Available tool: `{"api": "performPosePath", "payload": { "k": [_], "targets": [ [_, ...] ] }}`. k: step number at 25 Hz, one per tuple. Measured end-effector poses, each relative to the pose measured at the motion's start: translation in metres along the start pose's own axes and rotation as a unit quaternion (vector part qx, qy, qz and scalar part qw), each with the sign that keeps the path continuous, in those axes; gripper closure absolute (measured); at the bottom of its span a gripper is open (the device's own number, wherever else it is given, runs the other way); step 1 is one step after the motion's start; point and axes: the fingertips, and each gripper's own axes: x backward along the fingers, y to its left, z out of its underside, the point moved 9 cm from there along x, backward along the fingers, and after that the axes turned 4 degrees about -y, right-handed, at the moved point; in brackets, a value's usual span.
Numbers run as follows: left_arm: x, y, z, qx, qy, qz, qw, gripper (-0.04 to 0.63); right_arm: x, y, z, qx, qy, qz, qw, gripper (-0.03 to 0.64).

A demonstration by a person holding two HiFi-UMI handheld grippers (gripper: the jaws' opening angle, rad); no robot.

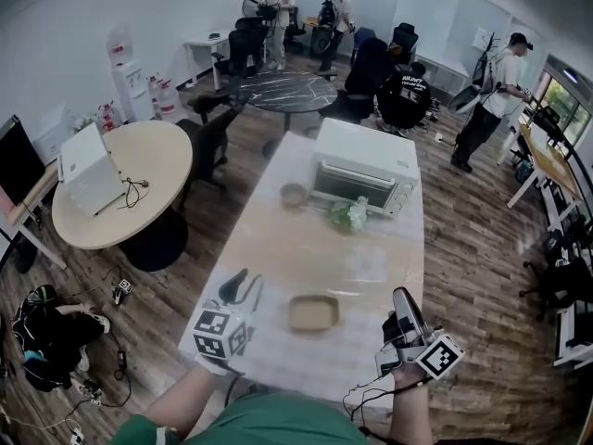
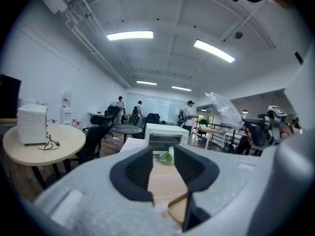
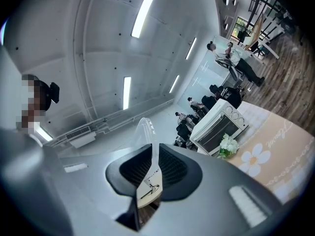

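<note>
Right gripper (image 3: 152,151): clenched on a clear plastic bag (image 3: 146,132), pinched edge-on and standing up out of the jaws, held above the near right corner of the desk (image 1: 278,248).
Left gripper (image 2: 162,156): released, jaws apart with nothing between them, low by the left end of the beige tray (image 1: 313,312).
Farther back: a small bowl (image 1: 294,194), a white-and-green posy (image 1: 349,215), then a white toaster oven (image 1: 363,174).
Step, as judged: bag in hand, well apart from the tray; such thin film calls for a firm, steady pinch.
</note>
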Motion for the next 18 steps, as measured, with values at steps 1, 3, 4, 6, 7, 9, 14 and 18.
{"api": "performPosePath", "payload": {
  "k": [1, 3, 4, 6, 7, 9, 14, 18],
  "targets": [
    [0.000, 0.001, 0.000, 0.000, 0.001, -0.001, 1.0000, 0.465, -0.002, 0.001, 0.000, 0.001, -0.001, -0.003, 1.000, 0.574],
    [0.000, 0.003, 0.001, 0.000, 0.002, -0.001, 1.0000, 0.465, -0.004, 0.001, 0.002, 0.002, -0.001, -0.003, 1.000, 0.574],
    [-0.001, 0.004, 0.002, -0.001, 0.003, 0.000, 1.0000, 0.465, -0.004, 0.000, 0.002, 0.001, -0.001, -0.001, 1.000, 0.574],
    [-0.001, 0.003, 0.003, -0.003, 0.005, 0.000, 1.0000, 0.465, -0.004, -0.003, 0.004, -0.003, -0.001, 0.004, 1.000, 0.574],
    [-0.002, 0.003, 0.004, -0.003, 0.005, 0.000, 1.0000, 0.465, -0.003, -0.004, 0.004, -0.005, -0.002, 0.005, 1.000, 0.574],
    [-0.002, 0.003, 0.005, -0.003, 0.007, 0.000, 1.0000, 0.465, -0.003, -0.006, 0.005, -0.008, -0.002, 0.005, 1.000, 0.574],
    [-0.002, 0.005, 0.009, 0.000, 0.014, 0.000, 0.9999, 0.468, -0.004, -0.008, 0.007, -0.008, 0.000, 0.004, 1.000, 0.574],
    [0.001, 0.003, 0.010, 0.001, 0.017, 0.000, 0.9999, 0.468, -0.002, -0.007, 0.006, -0.011, -0.002, 0.000, 1.000, 0.574]
  ]
}}
